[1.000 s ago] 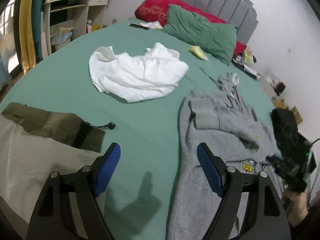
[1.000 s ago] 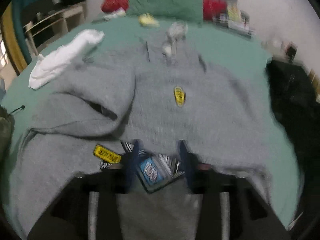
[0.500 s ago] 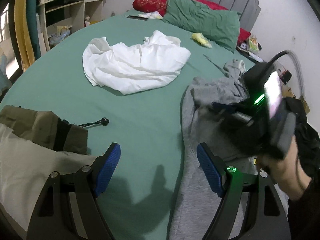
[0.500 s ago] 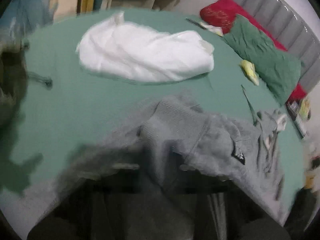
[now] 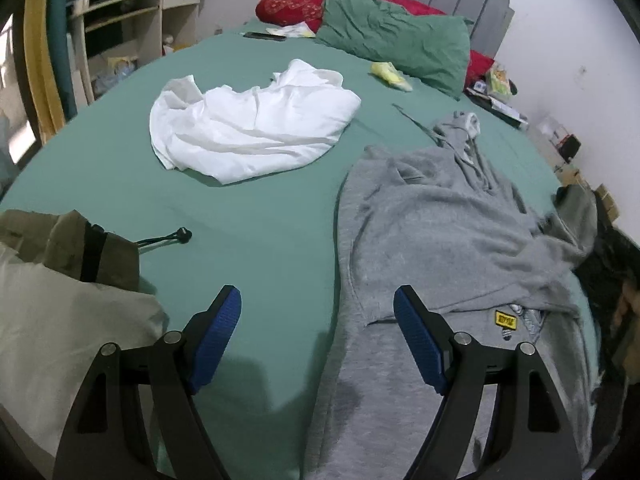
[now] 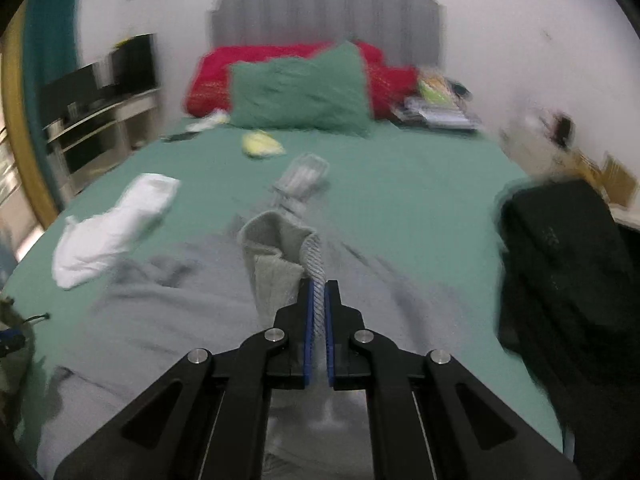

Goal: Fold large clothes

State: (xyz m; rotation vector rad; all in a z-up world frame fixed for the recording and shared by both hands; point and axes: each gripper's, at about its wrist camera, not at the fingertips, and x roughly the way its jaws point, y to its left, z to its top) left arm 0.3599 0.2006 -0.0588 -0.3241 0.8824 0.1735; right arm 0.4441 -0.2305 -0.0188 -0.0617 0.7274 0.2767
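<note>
A grey hoodie [image 5: 440, 232] lies spread on the green bed [image 5: 248, 216], hood toward the pillows, with a yellow patch [image 5: 506, 321] near its hem. My left gripper [image 5: 318, 320] is open and empty, held above the bed at the hoodie's left edge. My right gripper [image 6: 317, 292] is shut on the ribbed cuff of a grey hoodie sleeve [image 6: 276, 256], holding it lifted over the hoodie's body [image 6: 160, 320]. The right wrist view is motion-blurred.
A crumpled white shirt [image 5: 248, 120] lies mid-bed, also in the right wrist view [image 6: 116, 224]. An olive and beige garment [image 5: 60, 280] lies at the left. Green [image 5: 396, 48] and red [image 5: 296, 0] pillows lean on the headboard. A black garment [image 6: 568, 272] lies at the right edge.
My right gripper swept across the hoodie from its hem and has closed on the sleeve cuff, lifting it. The left gripper stayed open in nearly the same place.
</note>
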